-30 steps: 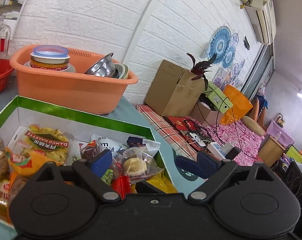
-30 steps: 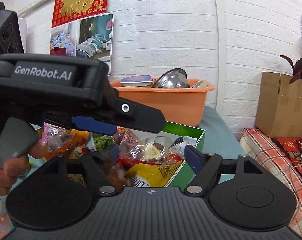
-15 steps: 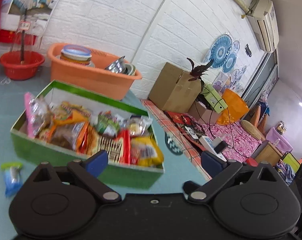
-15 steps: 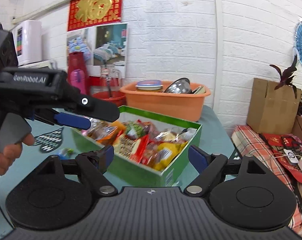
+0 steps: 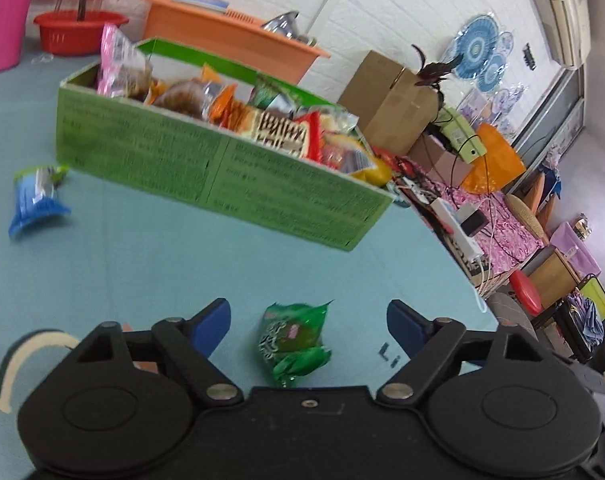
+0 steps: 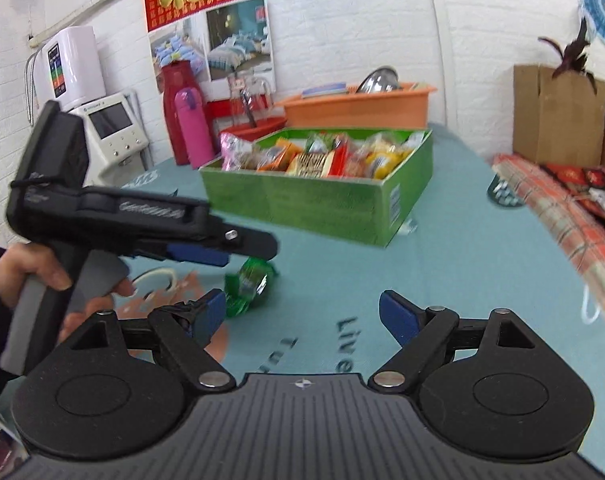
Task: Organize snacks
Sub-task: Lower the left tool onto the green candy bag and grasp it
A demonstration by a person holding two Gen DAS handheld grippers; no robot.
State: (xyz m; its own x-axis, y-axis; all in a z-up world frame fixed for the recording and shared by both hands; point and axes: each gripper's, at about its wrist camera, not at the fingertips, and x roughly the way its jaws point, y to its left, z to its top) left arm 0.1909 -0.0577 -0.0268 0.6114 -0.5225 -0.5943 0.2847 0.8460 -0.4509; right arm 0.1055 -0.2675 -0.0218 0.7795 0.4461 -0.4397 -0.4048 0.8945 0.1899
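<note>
Both views are motion-blurred; print on the green box and snack labels can't be read. The left gripper body hides the near edge of the green packet, which lies on the teal table between its blue pads, untouched; the jaws are closing but wide. In the right view that gripper covers the packet's top. Right gripper is spread, nothing between its pads. A blue packet lies left of the box, apart. A second ago both cameras were right over the box of snacks; now they've pulled back and dropped toward the table, the box farther off.
</note>
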